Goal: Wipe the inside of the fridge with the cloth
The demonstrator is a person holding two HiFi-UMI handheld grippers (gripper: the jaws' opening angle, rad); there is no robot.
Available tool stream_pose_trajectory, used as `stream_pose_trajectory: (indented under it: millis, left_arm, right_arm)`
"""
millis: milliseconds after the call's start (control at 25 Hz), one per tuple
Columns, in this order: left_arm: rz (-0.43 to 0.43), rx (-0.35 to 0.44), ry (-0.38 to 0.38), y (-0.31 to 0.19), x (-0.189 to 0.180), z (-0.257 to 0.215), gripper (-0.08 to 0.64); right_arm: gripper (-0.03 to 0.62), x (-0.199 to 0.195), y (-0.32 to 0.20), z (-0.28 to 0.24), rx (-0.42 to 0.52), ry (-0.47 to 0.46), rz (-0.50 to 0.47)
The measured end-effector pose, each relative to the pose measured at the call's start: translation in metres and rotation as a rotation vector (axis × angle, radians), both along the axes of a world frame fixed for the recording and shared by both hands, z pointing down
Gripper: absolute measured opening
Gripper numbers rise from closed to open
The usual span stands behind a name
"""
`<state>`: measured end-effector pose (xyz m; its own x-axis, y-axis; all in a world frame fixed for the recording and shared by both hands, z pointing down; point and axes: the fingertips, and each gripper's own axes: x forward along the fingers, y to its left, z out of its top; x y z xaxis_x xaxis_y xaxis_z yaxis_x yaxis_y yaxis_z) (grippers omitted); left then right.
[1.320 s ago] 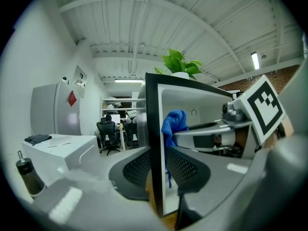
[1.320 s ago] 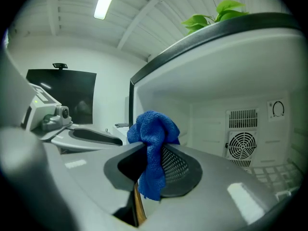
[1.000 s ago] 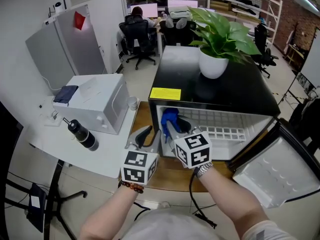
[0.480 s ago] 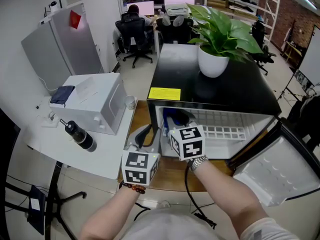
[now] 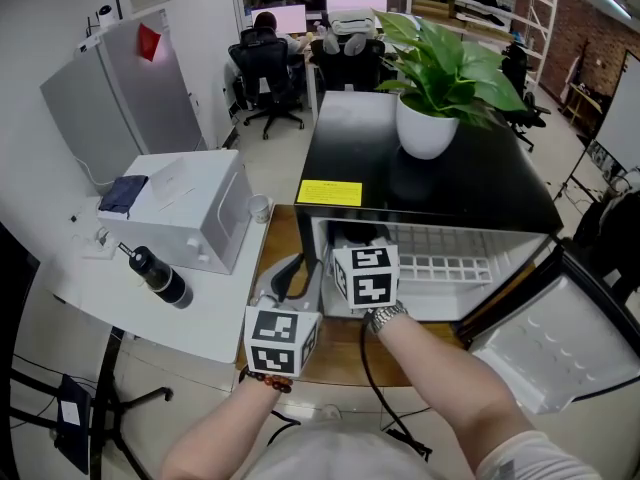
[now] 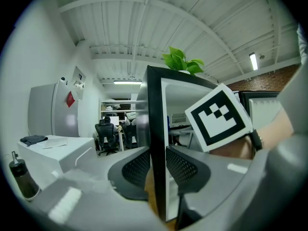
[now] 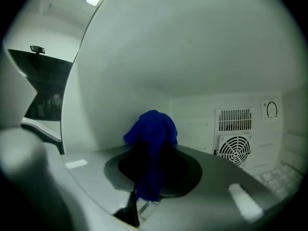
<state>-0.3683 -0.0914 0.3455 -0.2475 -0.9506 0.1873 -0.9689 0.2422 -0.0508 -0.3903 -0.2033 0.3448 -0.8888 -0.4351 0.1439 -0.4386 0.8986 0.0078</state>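
A black mini fridge [image 5: 350, 138] stands open on a wooden table, its white inside [image 7: 192, 47] facing me. My right gripper [image 7: 153, 162] is inside it, near the left wall, shut on a blue cloth [image 7: 153, 129] that bunches up above the jaws. In the head view only the right gripper's marker cube [image 5: 365, 276] shows at the fridge mouth, and the cloth is hidden behind it. My left gripper [image 6: 156, 170] is at the fridge's left front corner [image 5: 312, 243]. Its jaws close on the black front edge [image 6: 155, 129] of the left wall.
A potted plant [image 5: 430, 118] sits on the fridge's top. The fridge door [image 5: 555, 338] hangs open at the right. To the left are a white box [image 5: 185, 208], a cup [image 5: 259, 208] and a black bottle [image 5: 160, 276]. A fan grille [image 7: 234, 150] is on the fridge's back wall.
My right gripper has pushed further into the fridge with the cloth, which has gone out of sight in the head view. The left gripper has stayed at the fridge's edge.
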Motion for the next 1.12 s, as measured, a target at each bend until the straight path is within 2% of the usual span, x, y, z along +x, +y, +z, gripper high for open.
stream_pose_trajectory:
  millis: [1120]
  left_arm:
    - [0.005,-0.011,-0.02,0.0,0.001,-0.002,0.106]
  right_arm:
    - [0.071,-0.027,-0.05,-0.009,0.038,-0.031,0.113]
